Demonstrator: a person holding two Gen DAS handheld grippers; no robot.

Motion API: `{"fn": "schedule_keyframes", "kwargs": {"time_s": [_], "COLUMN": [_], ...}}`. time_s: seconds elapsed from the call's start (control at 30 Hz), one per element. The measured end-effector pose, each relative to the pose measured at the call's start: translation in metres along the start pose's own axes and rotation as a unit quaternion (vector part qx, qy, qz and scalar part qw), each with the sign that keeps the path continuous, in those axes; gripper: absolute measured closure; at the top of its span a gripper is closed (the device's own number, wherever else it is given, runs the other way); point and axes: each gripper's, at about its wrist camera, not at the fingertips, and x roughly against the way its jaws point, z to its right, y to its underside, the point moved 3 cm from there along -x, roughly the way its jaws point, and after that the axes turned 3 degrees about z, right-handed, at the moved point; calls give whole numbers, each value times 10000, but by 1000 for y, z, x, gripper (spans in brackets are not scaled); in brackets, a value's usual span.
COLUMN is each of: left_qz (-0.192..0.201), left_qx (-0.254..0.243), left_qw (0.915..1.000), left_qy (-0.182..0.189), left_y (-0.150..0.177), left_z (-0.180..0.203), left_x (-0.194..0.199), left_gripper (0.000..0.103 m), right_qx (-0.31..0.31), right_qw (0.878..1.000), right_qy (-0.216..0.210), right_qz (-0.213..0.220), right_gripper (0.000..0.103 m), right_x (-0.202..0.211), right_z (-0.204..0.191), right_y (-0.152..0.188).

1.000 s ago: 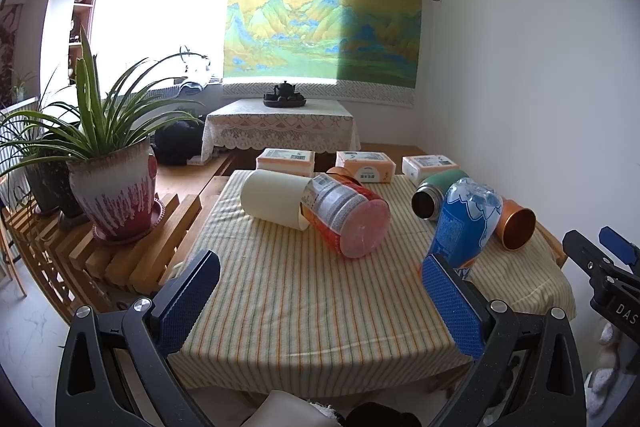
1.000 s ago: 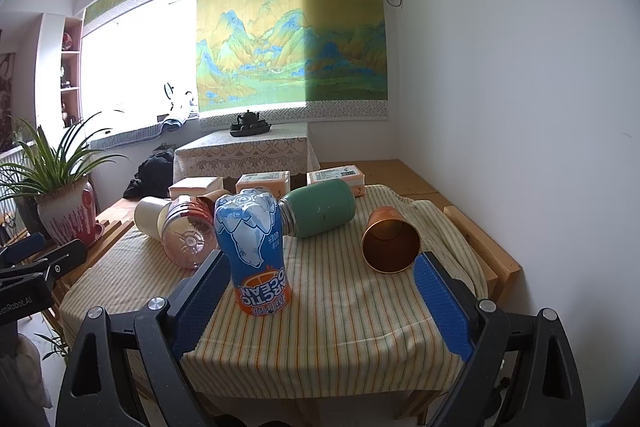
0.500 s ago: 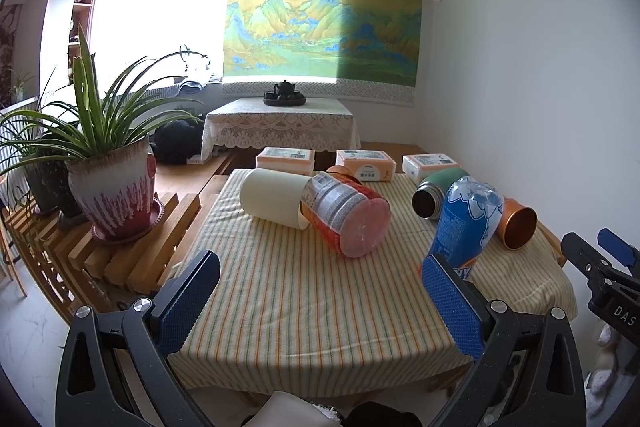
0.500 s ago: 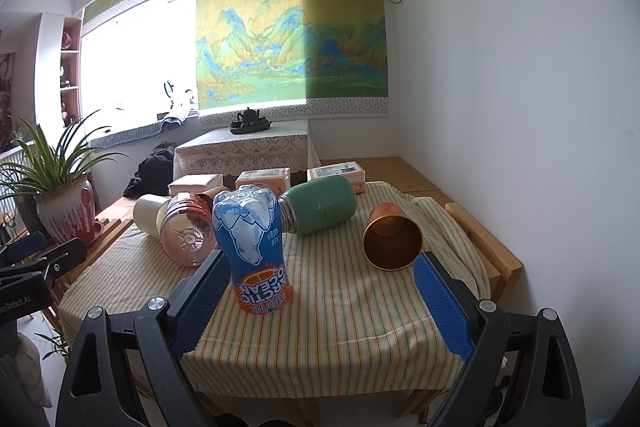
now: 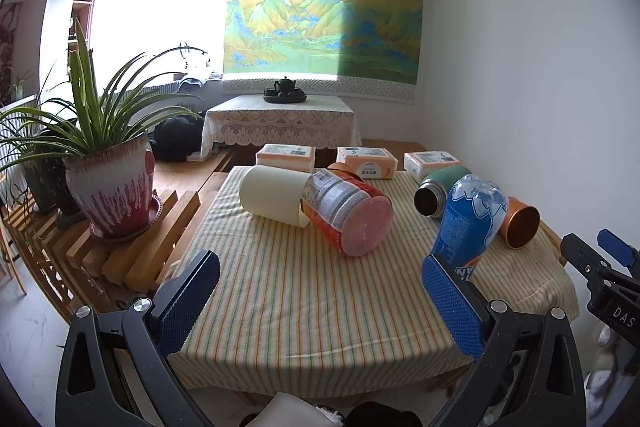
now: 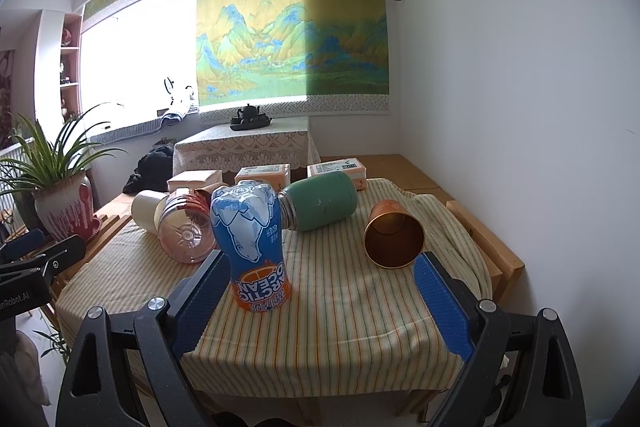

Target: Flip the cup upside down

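Observation:
On the striped tablecloth [image 5: 304,307] [image 6: 352,327] lie several cups on their sides. A copper cup [image 6: 394,239] [image 5: 520,221] points its mouth at me on the right. A green flask [image 6: 324,201] [image 5: 438,185] lies behind it. A cream cup [image 5: 274,195] [image 6: 146,209] and a clear pink-tinted cup [image 5: 348,215] [image 6: 186,231] lie to the left. A blue and orange "Arctic Ocean" bottle [image 6: 252,243] [image 5: 468,223] stands upside down. My left gripper [image 5: 316,291] is open at the table's near edge. My right gripper [image 6: 320,291] is open, with the bottle just ahead by its left finger.
Three orange-and-white packets [image 5: 286,157] line the table's far edge. A potted plant [image 5: 108,183] stands on a slatted wooden bench [image 5: 132,247] to the left. A lace-covered side table with a teapot [image 5: 280,123] is behind. A white wall runs along the right.
Both grippers have barely shifted; the right one drifted slightly closer to the table. No cup or bottle has moved.

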Motion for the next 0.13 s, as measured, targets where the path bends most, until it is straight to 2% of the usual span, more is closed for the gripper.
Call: {"fn": "schedule_keyframes", "kwargs": {"time_s": [0.13], "left_qz": [11], "left_qx": [5], "left_qw": [10000], "left_qy": [-56], "left_y": [0], "left_z": [-1], "left_x": [-3], "left_gripper": [1], "right_qx": [15], "right_qw": [10000], "right_qy": [-2], "right_qz": [-20], "right_gripper": [12], "right_x": [-3], "right_z": [-1], "right_y": [0]}}
